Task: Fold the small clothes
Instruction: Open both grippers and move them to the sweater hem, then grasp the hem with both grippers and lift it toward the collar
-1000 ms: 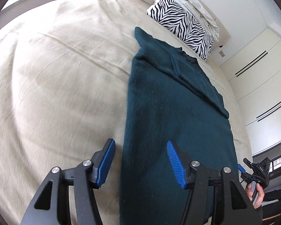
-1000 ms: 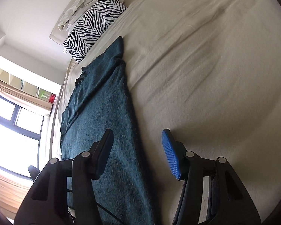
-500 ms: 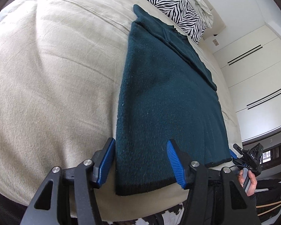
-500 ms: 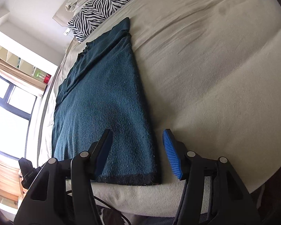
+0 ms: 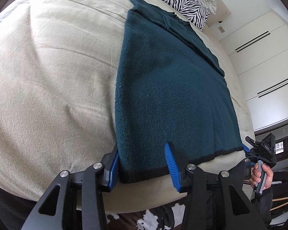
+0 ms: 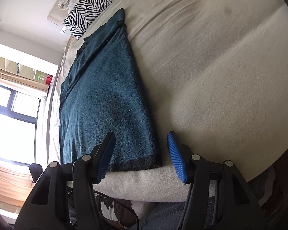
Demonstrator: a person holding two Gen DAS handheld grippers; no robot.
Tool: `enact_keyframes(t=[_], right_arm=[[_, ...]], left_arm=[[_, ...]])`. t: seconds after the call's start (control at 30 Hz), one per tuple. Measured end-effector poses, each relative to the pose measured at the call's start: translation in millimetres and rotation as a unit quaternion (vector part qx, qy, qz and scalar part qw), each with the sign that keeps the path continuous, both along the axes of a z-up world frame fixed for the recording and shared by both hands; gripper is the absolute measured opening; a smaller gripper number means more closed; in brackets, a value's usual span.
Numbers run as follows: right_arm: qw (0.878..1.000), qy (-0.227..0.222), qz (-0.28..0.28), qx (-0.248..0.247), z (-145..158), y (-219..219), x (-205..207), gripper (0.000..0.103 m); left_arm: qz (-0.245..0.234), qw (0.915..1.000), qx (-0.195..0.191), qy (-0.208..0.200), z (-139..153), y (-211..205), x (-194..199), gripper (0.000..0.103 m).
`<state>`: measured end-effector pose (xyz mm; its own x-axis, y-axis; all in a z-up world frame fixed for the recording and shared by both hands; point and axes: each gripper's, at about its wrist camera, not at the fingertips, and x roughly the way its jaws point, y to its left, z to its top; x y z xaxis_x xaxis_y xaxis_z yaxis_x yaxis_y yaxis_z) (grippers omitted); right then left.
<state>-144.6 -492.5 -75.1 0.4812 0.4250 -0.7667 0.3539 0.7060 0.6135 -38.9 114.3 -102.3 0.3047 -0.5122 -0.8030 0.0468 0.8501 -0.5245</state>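
Observation:
A dark teal knitted garment (image 5: 170,84) with a black hem lies flat and lengthwise on a beige bed (image 5: 48,72). It also shows in the right wrist view (image 6: 105,99). My left gripper (image 5: 142,165) is open, its jaws straddling the hem's left corner at the bed's near edge. My right gripper (image 6: 140,157) is open, its jaws straddling the hem's right corner (image 6: 155,163). Neither is closed on the cloth. The right gripper also shows at the far right of the left wrist view (image 5: 263,153), held in a hand.
A zebra-print pillow (image 5: 178,2) with a white cloth on it sits at the head of the bed, beyond the garment. White wardrobe doors (image 5: 263,57) stand on one side, a window (image 6: 11,111) on the other. A cowhide rug (image 5: 153,218) lies below the bed's near edge.
Both grippers pulled back along the garment from its middle to the hem at the near bed edge. Both stayed open.

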Motion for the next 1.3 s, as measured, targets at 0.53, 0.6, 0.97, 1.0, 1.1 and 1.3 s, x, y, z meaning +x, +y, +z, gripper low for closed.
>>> enact_keyframes(t=[0.53, 0.6, 0.97, 1.0, 1.1, 1.3], right_arm=[[0.999, 0.022, 0.010, 0.041, -15, 9, 0, 0.009], [0.999, 0.018, 0.002, 0.042, -15, 9, -1, 0.007], [0.993, -0.074, -0.023, 0.085, 19, 1, 1, 0.006], [0.992, -0.083, -0.025, 0.091, 22, 1, 4, 0.006], [0.987, -0.107, -0.033, 0.113, 30, -1, 13, 0.006], [0.980, -0.147, -0.052, 0.122, 52, -12, 47, 0.006]], left_arm=[[0.032, 0.9972, -0.064, 0.021, -6, 23, -3, 0.008], [0.034, 0.9968, -0.070, 0.018, -3, 25, -3, 0.008], [0.077, 0.9748, -0.209, -0.012, 24, 49, 10, 0.008], [0.081, 0.9720, -0.220, -0.015, 27, 50, 13, 0.008], [0.093, 0.9626, -0.253, -0.027, 38, 54, 24, 0.008], [0.114, 0.9465, -0.299, -0.046, 55, 56, 55, 0.008]])
